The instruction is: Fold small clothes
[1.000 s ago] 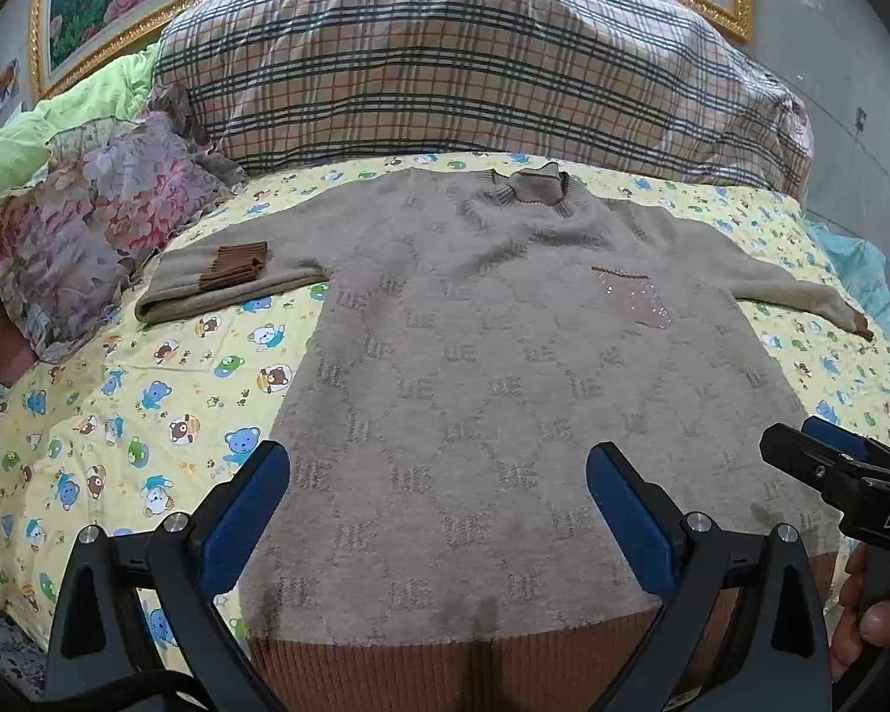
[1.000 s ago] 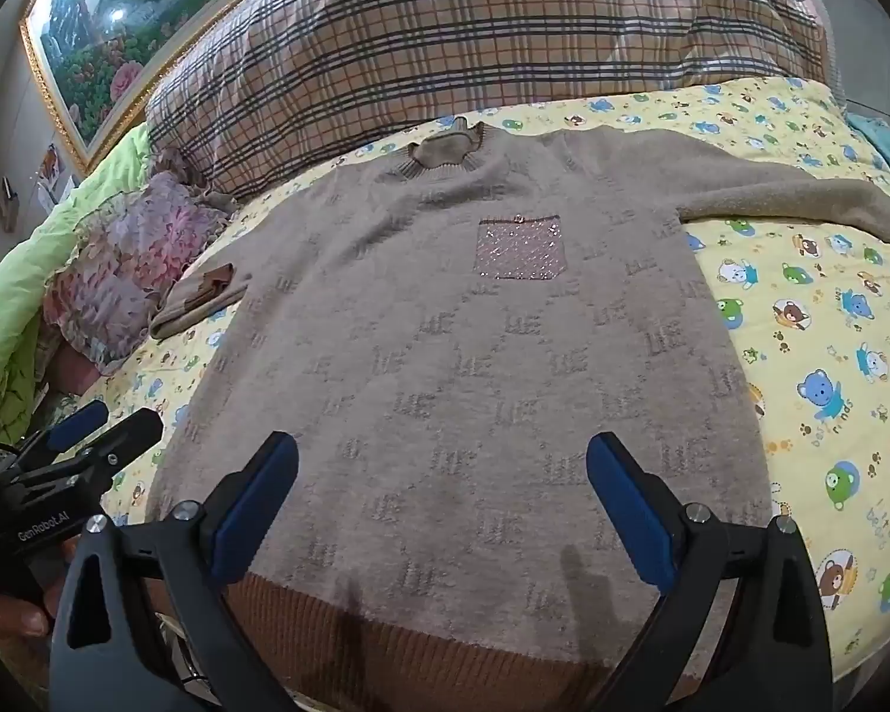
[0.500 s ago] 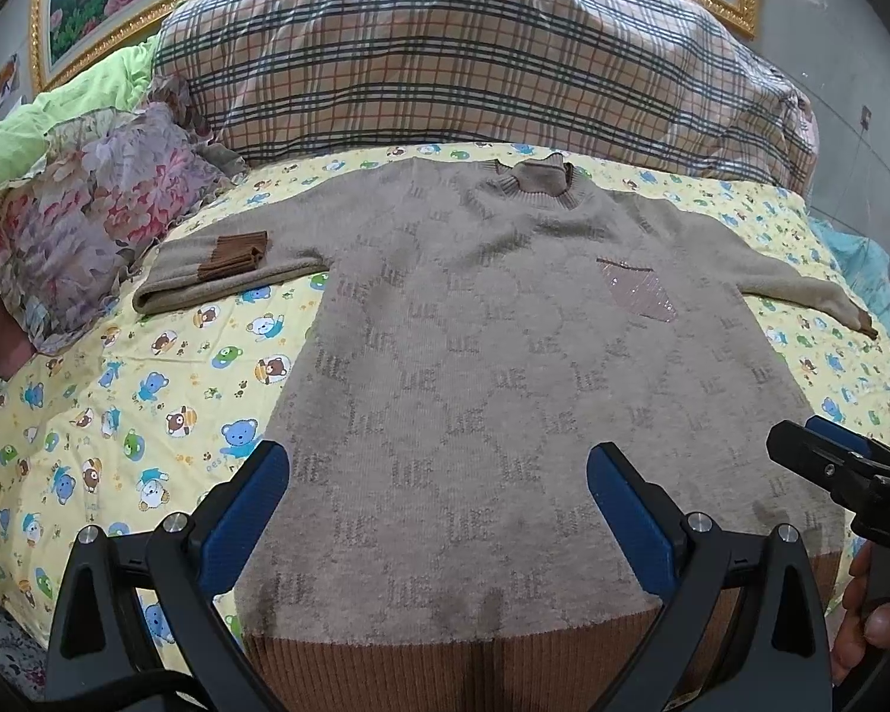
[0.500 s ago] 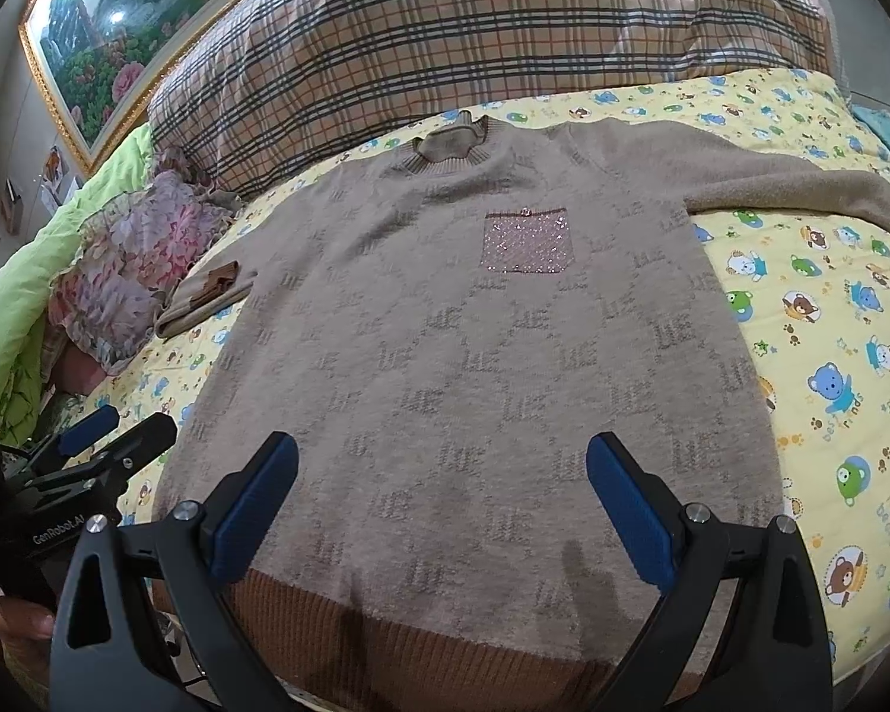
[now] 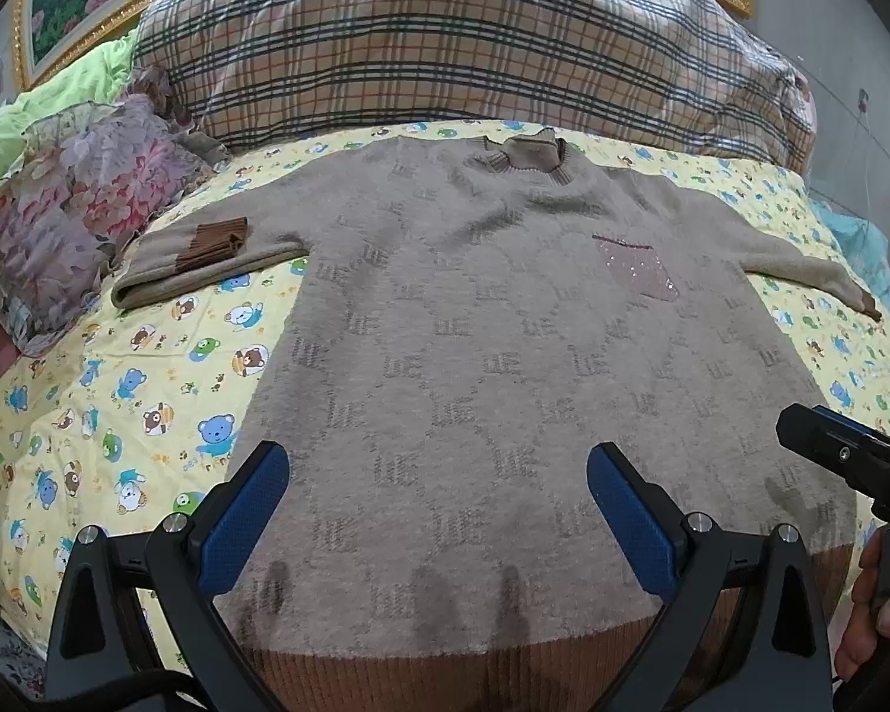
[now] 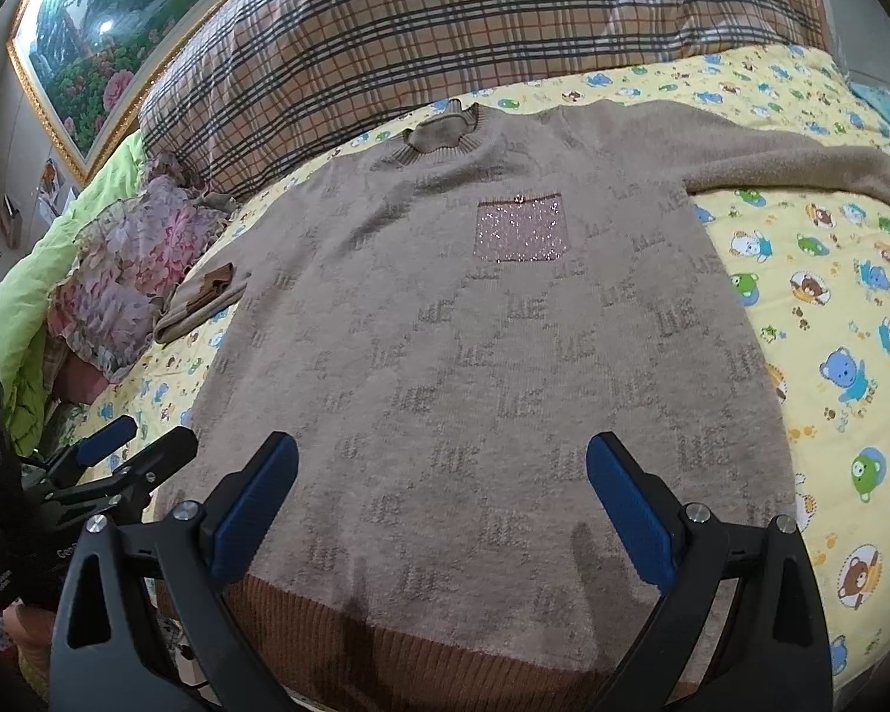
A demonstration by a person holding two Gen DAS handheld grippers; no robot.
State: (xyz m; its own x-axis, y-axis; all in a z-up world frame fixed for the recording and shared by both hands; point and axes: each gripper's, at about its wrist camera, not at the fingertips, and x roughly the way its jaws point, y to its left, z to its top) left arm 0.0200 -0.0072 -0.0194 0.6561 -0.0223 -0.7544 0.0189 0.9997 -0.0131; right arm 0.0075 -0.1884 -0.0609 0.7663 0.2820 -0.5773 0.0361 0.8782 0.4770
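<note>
Both grippers are spread wide with nothing between their blue pads: the left gripper [image 5: 436,510] hovers over the lower body of the sweater [image 5: 504,356], and the right gripper [image 6: 442,504] hovers over the same hem end from the other side. Printing on the left gripper's black body in the right wrist view is only partly legible, beginning "Gen". The beige sweater lies flat, front up, on the bed sheet [image 5: 118,403], which is yellow with cartoon bears; its knit repeats a small letter-like motif I cannot read with certainty. A sparkly pocket [image 6: 519,228] sits on the chest. One sleeve is folded back, its brown cuff [image 5: 210,240] on top. A plaid quilt [image 5: 445,35] lies beyond the collar.
</note>
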